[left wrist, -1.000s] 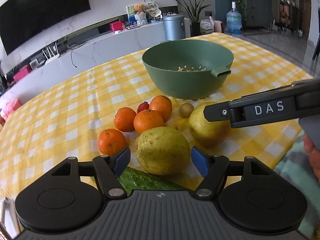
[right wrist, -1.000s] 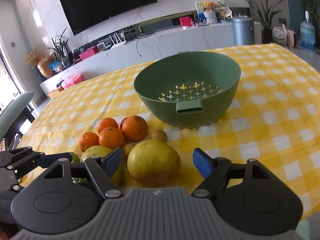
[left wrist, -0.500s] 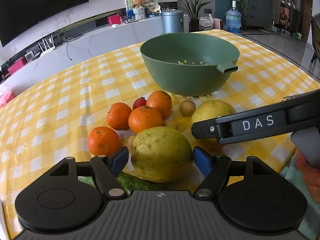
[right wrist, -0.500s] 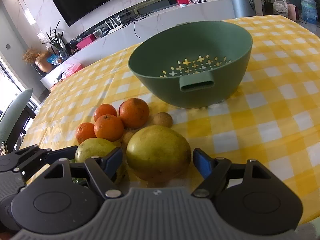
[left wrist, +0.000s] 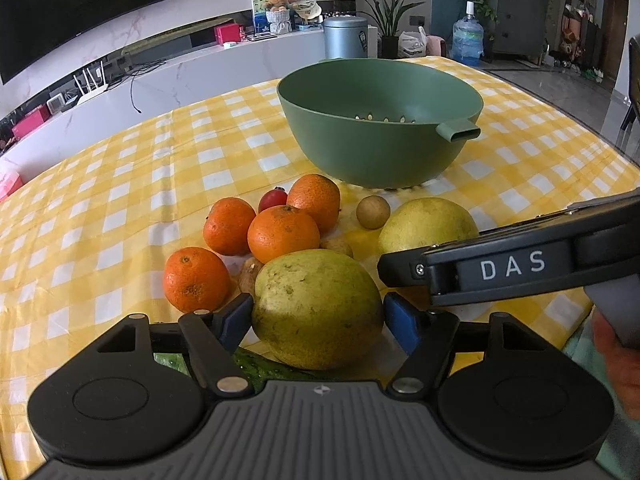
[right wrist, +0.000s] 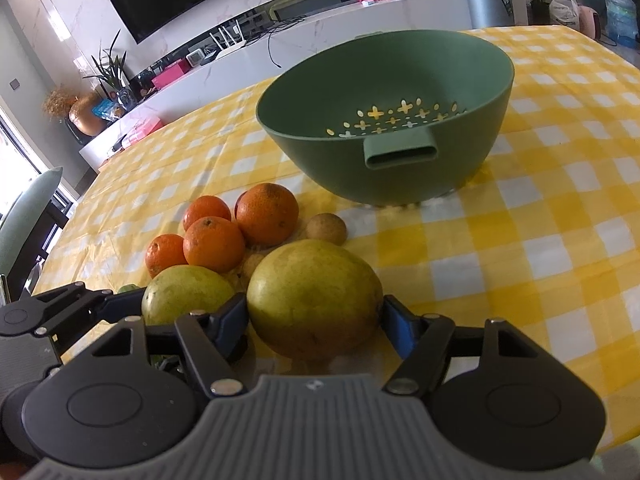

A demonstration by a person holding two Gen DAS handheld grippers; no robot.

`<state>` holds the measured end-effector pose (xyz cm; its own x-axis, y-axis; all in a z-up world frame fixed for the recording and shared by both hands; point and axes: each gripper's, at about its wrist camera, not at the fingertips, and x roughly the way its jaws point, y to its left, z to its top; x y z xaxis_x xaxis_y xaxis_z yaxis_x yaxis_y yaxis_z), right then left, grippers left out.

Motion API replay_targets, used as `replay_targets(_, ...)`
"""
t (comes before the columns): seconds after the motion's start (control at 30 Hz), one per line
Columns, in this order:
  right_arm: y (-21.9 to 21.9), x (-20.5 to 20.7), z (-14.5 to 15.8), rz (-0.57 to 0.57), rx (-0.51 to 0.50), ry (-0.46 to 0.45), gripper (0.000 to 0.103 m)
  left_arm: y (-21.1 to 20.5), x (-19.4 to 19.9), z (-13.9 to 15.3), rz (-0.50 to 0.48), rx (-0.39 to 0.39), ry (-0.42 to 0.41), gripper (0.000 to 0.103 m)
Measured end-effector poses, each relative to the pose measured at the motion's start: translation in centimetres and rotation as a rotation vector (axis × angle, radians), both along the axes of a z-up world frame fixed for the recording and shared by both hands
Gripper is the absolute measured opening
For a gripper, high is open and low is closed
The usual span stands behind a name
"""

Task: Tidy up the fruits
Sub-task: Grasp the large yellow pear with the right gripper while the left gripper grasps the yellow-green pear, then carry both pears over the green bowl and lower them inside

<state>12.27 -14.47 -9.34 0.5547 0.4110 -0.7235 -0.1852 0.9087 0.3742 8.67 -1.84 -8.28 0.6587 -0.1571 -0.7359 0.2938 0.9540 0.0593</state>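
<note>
A green colander bowl [left wrist: 380, 136] stands on the yellow checked tablecloth [left wrist: 120, 200], also in the right wrist view [right wrist: 384, 120]. In front lie several oranges [left wrist: 283, 232], a small red fruit [left wrist: 273, 199], a small brown fruit [left wrist: 373, 212] and two large yellow-green fruits. My left gripper [left wrist: 318, 316] has its blue pads on both sides of the nearer large fruit [left wrist: 316, 308]. My right gripper [right wrist: 314, 316] has its pads on both sides of the other large fruit [right wrist: 314, 296], which also shows in the left wrist view [left wrist: 428, 222].
A green cucumber-like thing [left wrist: 256, 368] lies under the left gripper. The table's right edge [left wrist: 608, 136] drops to the floor. A white TV counter [left wrist: 180, 80] with a grey bin [left wrist: 346, 38] runs behind the table. A grey-green chair [right wrist: 28, 216] stands at the left.
Both grippers have moved forward and their pads have closed in around the two large fruits. The fruits rest where they were.
</note>
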Motion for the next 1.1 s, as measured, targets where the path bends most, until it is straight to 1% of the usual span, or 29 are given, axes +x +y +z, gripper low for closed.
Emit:
replay_targets(0.17, 0.0, -0.2, -0.1, 0.004, -0.005, -0.007, 0.068, 0.3, 0.0, -0.2, 0.011, -0.024, -0.005, 0.082)
replay_targets(0.3, 0.0, -0.3, 0.0, -0.002, -0.005, -0.007, 0.068, 0.4, -0.1, -0.1, 0.018, -0.028, -0.004, 0.082)
replay_targets(0.4, -0.4, -0.5, 0.1, -0.014, 0.01, -0.016, 0.068, 0.6, -0.4, 0.0, 0.03, -0.042, -0.005, 0.081)
replay_targets(0.6, -0.9, -1.3, 1.1, -0.029, 0.03, -0.07, 0.068, 1.0, -1.2, 1.3, 0.046, -0.073, -0.055, 0.081)
replay_targets(0.87, -2.5, -2.9, 2.8, -0.056, 0.077, -0.164, 0.068, 1.8, -2.3, 3.6, 0.092, -0.139, -0.078, 0.081)
replay_targets(0.97, -2.7, -3.4, 3.6, -0.047, 0.062, -0.206, 0.068, 1.9, -2.6, 4.7, 0.092, -0.162, -0.097, 0.081)
replay_targets(1.1, -3.0, -3.8, 4.7, -0.036, 0.022, -0.256, 0.068, 1.9, -2.4, 5.8, 0.091, -0.196, -0.093, 0.081)
